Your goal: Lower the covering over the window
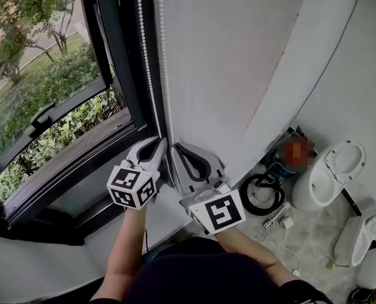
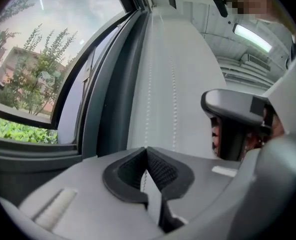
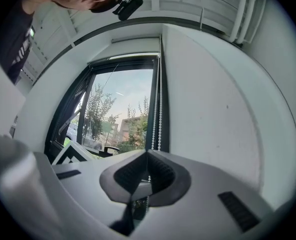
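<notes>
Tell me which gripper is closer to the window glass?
The left gripper, beside the dark frame; the right gripper is by the white wall.

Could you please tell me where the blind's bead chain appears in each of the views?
Head view: bead chain runs from top centre-left down to mid-frame.
Left gripper view: centre, faint, running down into the left gripper.
Right gripper view: centre, hanging into the right gripper.
Shared landmark: the dark window frame beside the chain.
</notes>
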A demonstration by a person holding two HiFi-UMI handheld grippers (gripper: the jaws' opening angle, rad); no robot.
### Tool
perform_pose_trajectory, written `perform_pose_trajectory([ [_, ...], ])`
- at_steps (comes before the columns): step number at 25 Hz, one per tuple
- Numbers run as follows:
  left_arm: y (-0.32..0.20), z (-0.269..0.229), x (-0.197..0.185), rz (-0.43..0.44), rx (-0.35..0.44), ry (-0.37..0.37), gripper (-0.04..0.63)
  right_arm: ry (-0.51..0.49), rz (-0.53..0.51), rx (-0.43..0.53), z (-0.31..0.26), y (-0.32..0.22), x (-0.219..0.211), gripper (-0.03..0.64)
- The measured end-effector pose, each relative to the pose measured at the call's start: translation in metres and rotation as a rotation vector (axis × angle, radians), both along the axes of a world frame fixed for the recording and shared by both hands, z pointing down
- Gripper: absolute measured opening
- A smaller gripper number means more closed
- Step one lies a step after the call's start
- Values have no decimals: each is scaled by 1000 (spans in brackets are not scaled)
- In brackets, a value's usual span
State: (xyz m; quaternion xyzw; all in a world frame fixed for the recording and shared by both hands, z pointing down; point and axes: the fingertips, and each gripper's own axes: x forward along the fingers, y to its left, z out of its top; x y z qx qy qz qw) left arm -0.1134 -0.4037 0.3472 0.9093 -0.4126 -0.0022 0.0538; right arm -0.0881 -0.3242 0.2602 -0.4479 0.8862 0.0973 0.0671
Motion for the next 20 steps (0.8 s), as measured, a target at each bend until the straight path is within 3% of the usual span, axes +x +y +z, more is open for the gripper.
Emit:
perform_pose_trajectory([
  [11, 63, 7, -3, -83, 22, 82, 11, 9, -138, -23, 21, 19, 2, 14],
  [20, 98, 69, 16, -110, -119, 65, 11, 35, -241, -75, 43, 36, 4, 14],
])
